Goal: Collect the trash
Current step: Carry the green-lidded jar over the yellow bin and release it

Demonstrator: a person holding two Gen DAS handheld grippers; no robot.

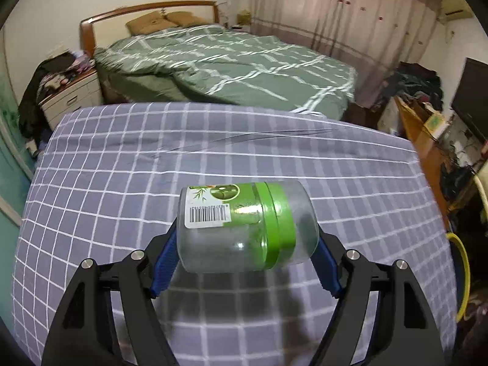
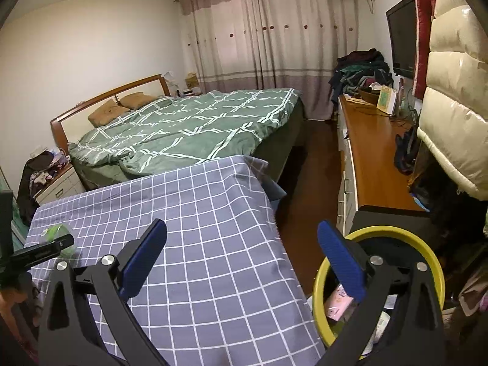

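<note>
Left gripper (image 1: 245,241) clamped on clear plastic jar with green label and lid (image 1: 244,227), sideways above grey checked cloth (image 1: 152,167), barcode legible only here. Right gripper (image 2: 241,259) spread wide, empty; yellow-rimmed bin (image 2: 427,253) at four o'clock, contents seen only there.

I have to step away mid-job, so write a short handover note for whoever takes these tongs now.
Left tongs: shut on the plastic jar, gripped end to end, lying sideways above the checked cloth.
Right tongs: open, holding nothing, positioned over the cloth's right edge and the yellow-rimmed bin.
The bin stands on the floor to the right of the cloth-covered table and already holds some trash, including a pink packet.
Done: jar picked up.
Left: carry the jar right and drop it in the bin. No other trash shows on the cloth.
</note>
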